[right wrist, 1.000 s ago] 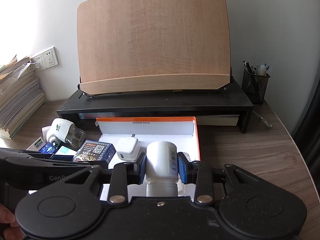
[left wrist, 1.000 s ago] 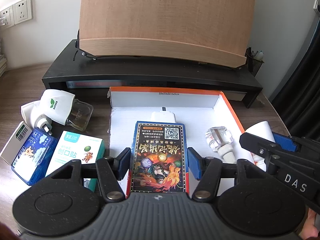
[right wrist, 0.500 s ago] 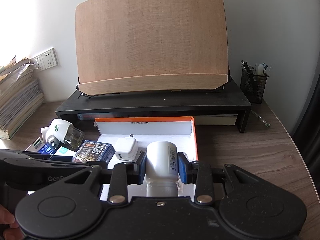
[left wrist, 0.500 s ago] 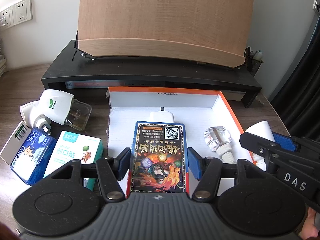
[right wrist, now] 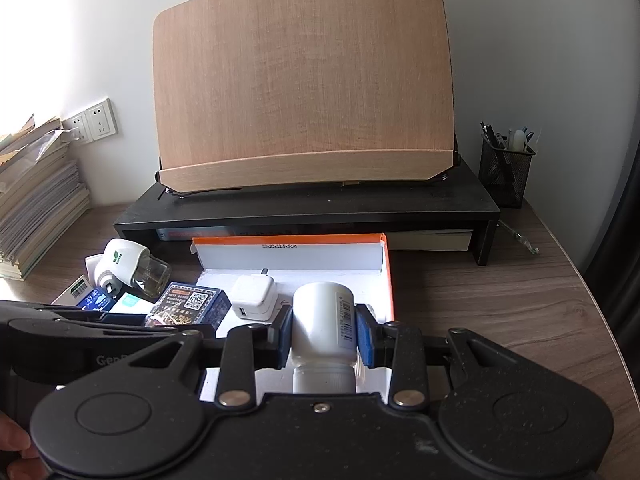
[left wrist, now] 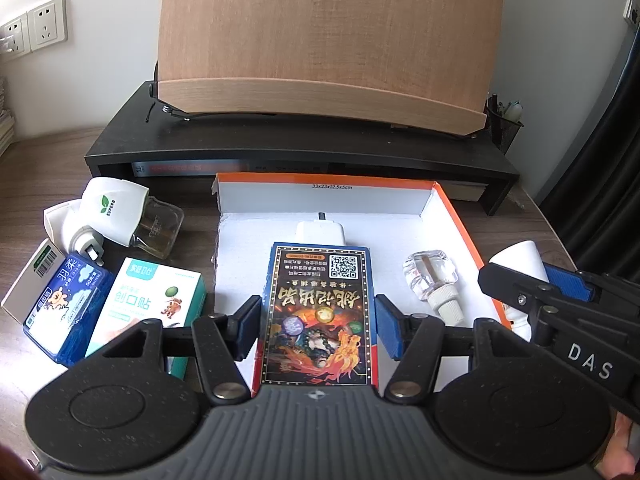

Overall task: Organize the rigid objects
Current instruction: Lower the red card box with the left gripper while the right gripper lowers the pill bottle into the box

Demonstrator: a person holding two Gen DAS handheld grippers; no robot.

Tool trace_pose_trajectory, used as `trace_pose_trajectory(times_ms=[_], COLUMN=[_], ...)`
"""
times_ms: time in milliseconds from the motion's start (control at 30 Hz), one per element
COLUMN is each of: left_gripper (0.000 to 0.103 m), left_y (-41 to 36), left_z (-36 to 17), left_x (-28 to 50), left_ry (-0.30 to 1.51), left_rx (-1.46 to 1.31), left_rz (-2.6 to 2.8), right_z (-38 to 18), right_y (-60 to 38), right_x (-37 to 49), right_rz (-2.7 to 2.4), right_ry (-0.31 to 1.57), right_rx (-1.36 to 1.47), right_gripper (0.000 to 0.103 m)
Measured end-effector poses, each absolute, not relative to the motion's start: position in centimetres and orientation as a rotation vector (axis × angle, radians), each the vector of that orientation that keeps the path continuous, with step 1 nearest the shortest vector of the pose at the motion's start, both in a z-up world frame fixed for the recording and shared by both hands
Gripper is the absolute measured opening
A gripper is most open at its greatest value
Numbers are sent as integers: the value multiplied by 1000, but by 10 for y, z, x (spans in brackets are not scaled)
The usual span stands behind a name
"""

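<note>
White plastic, the bottle (right wrist: 323, 322) sits clenched between the pads of the right gripper (right wrist: 323, 332), held over the near right part of the orange-rimmed box (right wrist: 387, 280). Its long axis runs along the gripper's fingers: the flat base points away toward the box's far wall, the capped neck back toward the handle. The step in hand looks like packing things into the box, with the bottle on its way in. The next move likely calls for lowering it onto the bare white floor right of the charger (right wrist: 254, 300) and clear of the glass vial (left wrist: 432, 280), then letting go, gently, since a round bottle laid on its side may roll.

The left gripper (left wrist: 316, 330) stands released, its pads just apart from the sides of the dark card box (left wrist: 320, 312), which lies flat inside the box, long axis running near to far. Four more items wait on the surface (left wrist: 40, 184) to the left, among them a plaster box (left wrist: 144, 304).
</note>
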State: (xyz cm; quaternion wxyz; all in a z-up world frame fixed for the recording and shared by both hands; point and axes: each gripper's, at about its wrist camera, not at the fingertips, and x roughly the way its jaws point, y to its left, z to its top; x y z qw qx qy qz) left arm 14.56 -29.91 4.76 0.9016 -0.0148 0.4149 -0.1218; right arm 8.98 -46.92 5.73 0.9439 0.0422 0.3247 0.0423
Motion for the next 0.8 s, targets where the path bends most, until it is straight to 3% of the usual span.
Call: trace_pose_trajectory(times_ms=[800], left_gripper=[60], left_y=[-301], left_z=[53], left_x=[138], left_ry=[841], left_rx=[-21], left_rz=[-246], right_z=[64], right_y=[-471], right_x=[84], right_rz=[102], right_ry=[645], right_rx=[73], right_gripper=[40])
